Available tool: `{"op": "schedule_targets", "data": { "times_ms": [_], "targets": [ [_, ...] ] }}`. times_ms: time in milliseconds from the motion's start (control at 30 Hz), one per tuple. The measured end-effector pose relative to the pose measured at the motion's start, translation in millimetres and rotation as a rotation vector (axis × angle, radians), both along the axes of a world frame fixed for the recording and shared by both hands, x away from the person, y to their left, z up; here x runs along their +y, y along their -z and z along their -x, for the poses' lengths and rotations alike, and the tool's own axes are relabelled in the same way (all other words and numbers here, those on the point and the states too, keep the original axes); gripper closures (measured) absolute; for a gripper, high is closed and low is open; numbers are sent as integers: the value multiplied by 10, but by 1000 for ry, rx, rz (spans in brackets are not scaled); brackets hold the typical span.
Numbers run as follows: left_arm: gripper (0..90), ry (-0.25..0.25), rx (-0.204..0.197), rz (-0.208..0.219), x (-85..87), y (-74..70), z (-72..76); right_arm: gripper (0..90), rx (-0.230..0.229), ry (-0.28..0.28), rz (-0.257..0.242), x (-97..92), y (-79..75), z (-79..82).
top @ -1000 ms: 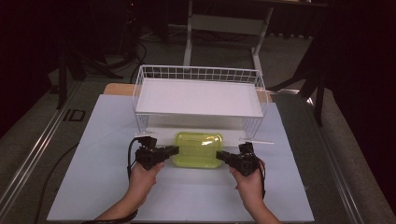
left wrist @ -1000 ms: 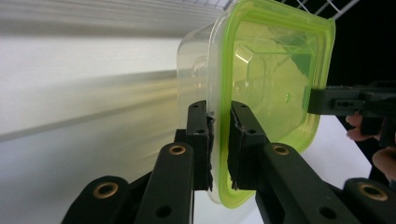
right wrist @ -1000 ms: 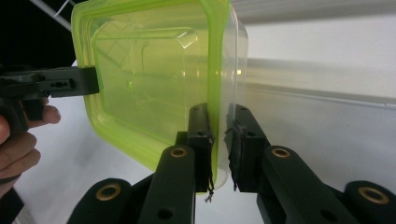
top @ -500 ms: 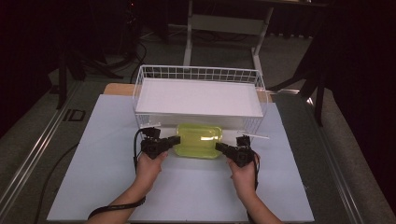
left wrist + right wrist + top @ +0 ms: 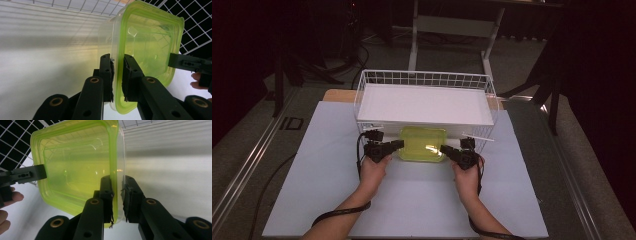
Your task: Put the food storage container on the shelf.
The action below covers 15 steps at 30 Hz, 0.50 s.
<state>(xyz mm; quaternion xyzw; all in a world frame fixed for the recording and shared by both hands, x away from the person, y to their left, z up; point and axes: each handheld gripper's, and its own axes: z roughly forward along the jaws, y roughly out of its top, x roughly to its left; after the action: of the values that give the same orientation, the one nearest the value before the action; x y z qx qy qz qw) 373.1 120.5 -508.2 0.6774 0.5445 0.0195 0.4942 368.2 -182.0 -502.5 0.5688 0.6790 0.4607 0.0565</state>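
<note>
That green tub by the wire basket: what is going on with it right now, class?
A person is holding a yellow-green plastic container with two hand-held grippers, one on each end. The left gripper is shut on the rim of one side, and the right gripper is shut on the rim opposite. The container sits at the front edge of a white wire basket, which stands on the white table sheet. Whether it rests on the sheet or is lifted slightly is hard to tell.

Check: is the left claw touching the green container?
Touching. Left gripper view shows the left claw shut on the container's rim, pads pressed to both sides.
</note>
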Motion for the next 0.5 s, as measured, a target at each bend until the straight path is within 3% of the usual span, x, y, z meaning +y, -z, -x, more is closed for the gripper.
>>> {"op": "schedule_targets", "data": {
  "times_ms": [233, 500],
  "targets": [
    [778, -11, -21, -1, -35, 23, -36, 768, 9, 7, -5, -6, 0, -66],
    [614, -37, -17, 7, -84, 78, -74, 708, 2, 34, -4, 35, 15, -133]
  ]
}}
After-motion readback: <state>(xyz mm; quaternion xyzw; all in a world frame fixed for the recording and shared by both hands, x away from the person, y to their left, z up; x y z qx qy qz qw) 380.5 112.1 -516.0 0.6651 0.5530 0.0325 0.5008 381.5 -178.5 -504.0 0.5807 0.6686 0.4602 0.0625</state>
